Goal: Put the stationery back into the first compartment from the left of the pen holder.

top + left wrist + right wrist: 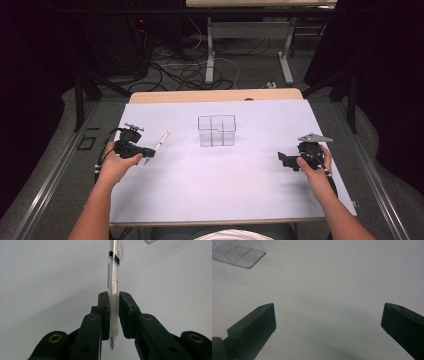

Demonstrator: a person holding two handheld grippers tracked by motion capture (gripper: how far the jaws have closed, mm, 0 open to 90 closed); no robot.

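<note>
A: The left hand-held gripper (114, 315) is clamped on the pen (113, 285), its jaws pinching the frosted grip section low on the barrel. The writing tip pokes out toward the camera at the bottom of the left gripper view, and the clip end points to the top of the frame.

B: So where should the person take it?

A: Probably to the clear organiser (216, 130), which sits at the centre of the high view, well apart from the pen at left. The person would do well to lift the pen off the bench (210, 190), stand it upright above one compartment, and let go only once the lower end is inside the walls.

B: And the right hand-held gripper (328, 320)?

A: Its jaws stand wide apart over bare bench at the right of the high view, holding nothing. The organiser's corner shows at the upper left of its own view.

B: Anything hard to make out?

A: The organiser's walls are transparent, so its dividers read faintly and the compartment count is uncertain. The pen's top end is cut off in the left gripper view, and whether it rests on the bench or is slightly raised can't be told.
</note>
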